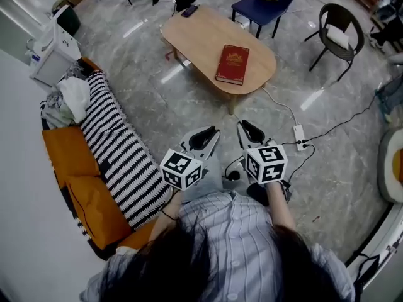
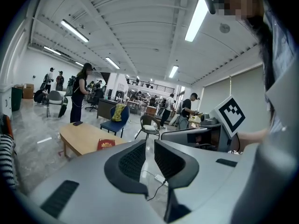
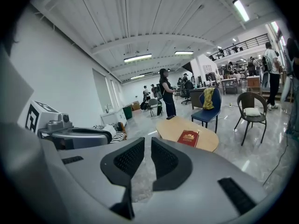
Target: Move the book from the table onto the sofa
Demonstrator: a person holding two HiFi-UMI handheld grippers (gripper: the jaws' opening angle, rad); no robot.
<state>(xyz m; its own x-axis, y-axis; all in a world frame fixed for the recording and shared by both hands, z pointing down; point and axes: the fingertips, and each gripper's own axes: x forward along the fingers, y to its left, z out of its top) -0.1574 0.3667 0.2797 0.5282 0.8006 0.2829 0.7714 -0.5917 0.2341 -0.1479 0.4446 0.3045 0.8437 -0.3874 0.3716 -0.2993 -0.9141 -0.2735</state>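
A red book lies flat on the right part of the oval wooden table, some way ahead of me. The orange sofa, draped with a black-and-white striped blanket, stands on my left. I hold both grippers close to my body, side by side above the floor, well short of the table. My left gripper is shut and holds nothing; my right gripper is likewise shut and empty. The book shows beyond the left gripper, and the book beyond the right gripper.
A blue chair and a black round chair stand behind the table. A dark phone lies at the table's far end. A white power strip with cables lies on the floor to my right. Clothes pile at the sofa's far end.
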